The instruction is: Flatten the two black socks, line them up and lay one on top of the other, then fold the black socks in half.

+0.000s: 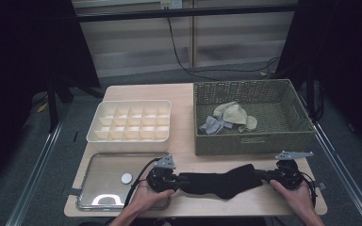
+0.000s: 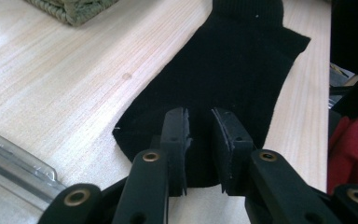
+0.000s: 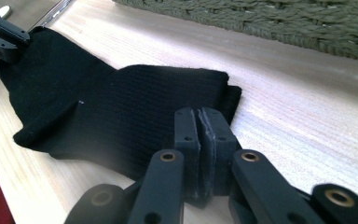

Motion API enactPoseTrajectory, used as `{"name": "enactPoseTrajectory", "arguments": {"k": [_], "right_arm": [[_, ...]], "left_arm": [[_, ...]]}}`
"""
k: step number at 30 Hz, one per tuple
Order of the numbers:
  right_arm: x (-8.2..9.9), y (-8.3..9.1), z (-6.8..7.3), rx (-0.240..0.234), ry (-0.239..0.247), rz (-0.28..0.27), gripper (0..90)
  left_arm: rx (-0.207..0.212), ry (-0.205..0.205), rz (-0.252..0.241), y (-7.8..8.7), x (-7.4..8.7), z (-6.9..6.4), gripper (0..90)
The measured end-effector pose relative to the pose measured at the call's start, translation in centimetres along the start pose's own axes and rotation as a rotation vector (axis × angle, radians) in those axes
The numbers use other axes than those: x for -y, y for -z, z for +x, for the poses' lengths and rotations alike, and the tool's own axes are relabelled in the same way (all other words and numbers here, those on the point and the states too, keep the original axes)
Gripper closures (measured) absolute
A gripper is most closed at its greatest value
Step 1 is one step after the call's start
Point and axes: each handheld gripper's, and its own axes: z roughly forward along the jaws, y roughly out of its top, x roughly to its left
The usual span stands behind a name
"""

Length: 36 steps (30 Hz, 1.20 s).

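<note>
Sock (image 2: 233,70) between parted jaws, basket (image 1: 253,137) overhead

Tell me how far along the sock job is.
Done: the black sock lies flat on the table, pulled out between both tools. In hand: the right tool is shut at its cuff, though a real pinch is hard to confirm; the left tool stands open over the toe end, pads apart. Left: the divided white box is empty, and light socks wait in the basket.
</note>
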Motion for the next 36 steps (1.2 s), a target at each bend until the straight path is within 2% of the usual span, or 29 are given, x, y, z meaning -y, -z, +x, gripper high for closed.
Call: {"name": "enactPoseTrajectory", "arguments": {"k": [4,10,18,25,32,36], "right_arm": [[0.0,0.1,0.1,0.014,0.005,-0.010,82.4],[0.1,0.3,0.2,0.005,-0.003,-0.031,75.4],[0.2,0.6,-0.2,0.018,-0.016,-0.049,68.3],[0.2,0.3,-0.1,0.009,-0.008,-0.027,63.2],[0.2,-0.3,0.2,0.026,0.020,0.013,62.8],[0.1,-0.6,0.4,0.035,0.036,0.012,68.7]], "left_arm": [[-0.003,-0.003,0.000,-0.1,0.1,0.0,75.2],[-0.001,-0.008,0.002,-0.1,0.1,-0.1,74.9],[-0.003,-0.013,0.013,-0.1,0.2,-0.4,74.8],[0.002,-0.015,0.011,0.0,0.4,-0.7,74.3],[0.004,-0.013,0.009,0.0,0.4,-0.7,74.3],[0.012,-0.009,0.008,0.0,0.4,-0.6,74.1]]}}
